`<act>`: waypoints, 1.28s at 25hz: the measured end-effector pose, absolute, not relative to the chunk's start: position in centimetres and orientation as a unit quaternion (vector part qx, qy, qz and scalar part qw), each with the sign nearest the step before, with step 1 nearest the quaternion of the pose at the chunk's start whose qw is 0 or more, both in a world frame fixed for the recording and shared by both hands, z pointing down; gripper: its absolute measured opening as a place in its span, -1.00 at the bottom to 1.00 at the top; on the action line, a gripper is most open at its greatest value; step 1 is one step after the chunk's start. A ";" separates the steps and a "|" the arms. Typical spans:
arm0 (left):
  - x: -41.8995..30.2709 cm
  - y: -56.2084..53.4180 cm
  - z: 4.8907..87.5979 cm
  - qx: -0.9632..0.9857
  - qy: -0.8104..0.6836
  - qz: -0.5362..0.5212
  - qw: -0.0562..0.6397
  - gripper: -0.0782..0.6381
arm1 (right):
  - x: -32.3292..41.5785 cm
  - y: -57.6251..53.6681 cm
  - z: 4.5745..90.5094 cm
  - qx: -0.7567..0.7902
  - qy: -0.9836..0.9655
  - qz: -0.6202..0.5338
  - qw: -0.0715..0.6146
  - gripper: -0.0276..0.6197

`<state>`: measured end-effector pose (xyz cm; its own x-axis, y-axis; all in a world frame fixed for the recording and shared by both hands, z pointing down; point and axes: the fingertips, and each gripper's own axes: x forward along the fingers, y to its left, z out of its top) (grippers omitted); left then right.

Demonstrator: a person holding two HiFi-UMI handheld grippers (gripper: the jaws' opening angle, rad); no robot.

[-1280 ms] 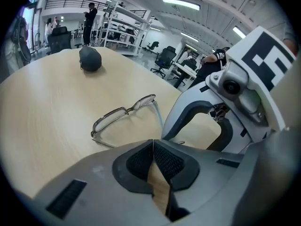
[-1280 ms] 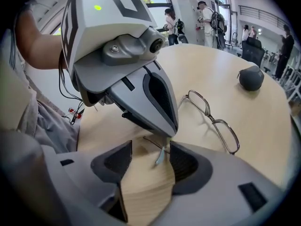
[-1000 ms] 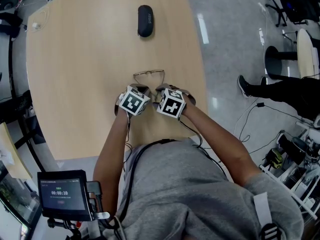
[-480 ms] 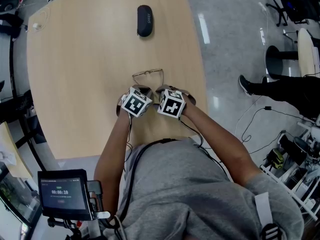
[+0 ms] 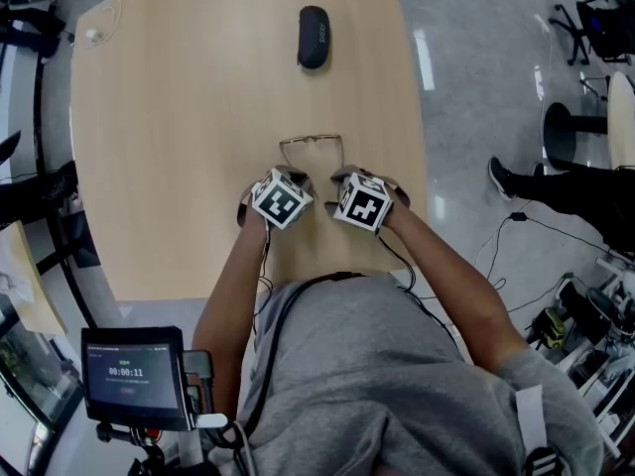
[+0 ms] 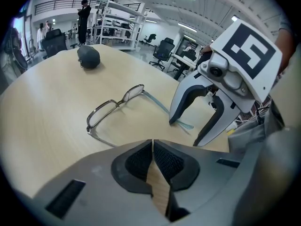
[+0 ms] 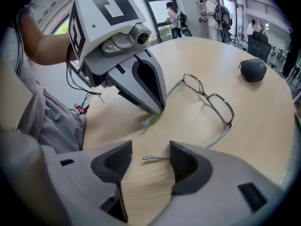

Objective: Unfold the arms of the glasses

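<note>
The metal-framed glasses (image 5: pixel 312 152) lie on the wooden table (image 5: pixel 179 117) with both arms swung out toward me. My left gripper (image 5: pixel 296 179) rests at the end of the left arm, and in the right gripper view the left gripper (image 7: pixel 157 109) looks shut with that arm's tip poking out under it. The left gripper view shows its pads (image 6: pixel 141 157) closed with nothing visible between them. My right gripper (image 7: pixel 150 159) is open, and the other arm's tip (image 7: pixel 155 157) lies between its pads without being clamped. The right gripper (image 6: pixel 184 133) straddles that arm.
A dark glasses case (image 5: pixel 314 37) lies far up the table, also seen in the left gripper view (image 6: pixel 88 57). The table's right edge (image 5: pixel 417 137) runs close to the right gripper. A seated person's leg (image 5: pixel 566 181) and cables are on the floor at right.
The head view has shifted a little. Both grippers stay at the ends of the glasses' arms and have drawn slightly apart; the glasses lie as before.
</note>
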<state>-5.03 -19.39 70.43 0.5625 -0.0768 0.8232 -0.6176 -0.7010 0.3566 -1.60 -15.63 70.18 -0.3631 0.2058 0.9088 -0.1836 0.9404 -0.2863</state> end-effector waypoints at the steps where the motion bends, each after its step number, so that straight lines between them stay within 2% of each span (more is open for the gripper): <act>1: -5.3 -19.3 70.5 0.821 -0.213 0.418 0.325 -0.76 | -1.4 -15.6 70.2 -0.008 -0.806 0.174 0.566 -0.19; 12: -7.0 -19.1 70.7 0.812 -0.227 0.424 0.330 -0.76 | 1.6 -16.3 70.3 -0.014 -0.789 0.187 0.585 -0.19; 26: -7.8 -20.0 71.4 0.811 -0.256 0.353 0.389 -0.76 | 1.2 -17.2 71.4 0.002 -0.795 0.189 0.577 -0.19; 32: -8.4 -22.0 69.4 0.823 -0.286 0.306 0.383 -0.76 | -0.2 -19.5 69.6 0.049 -0.820 0.224 0.525 -0.19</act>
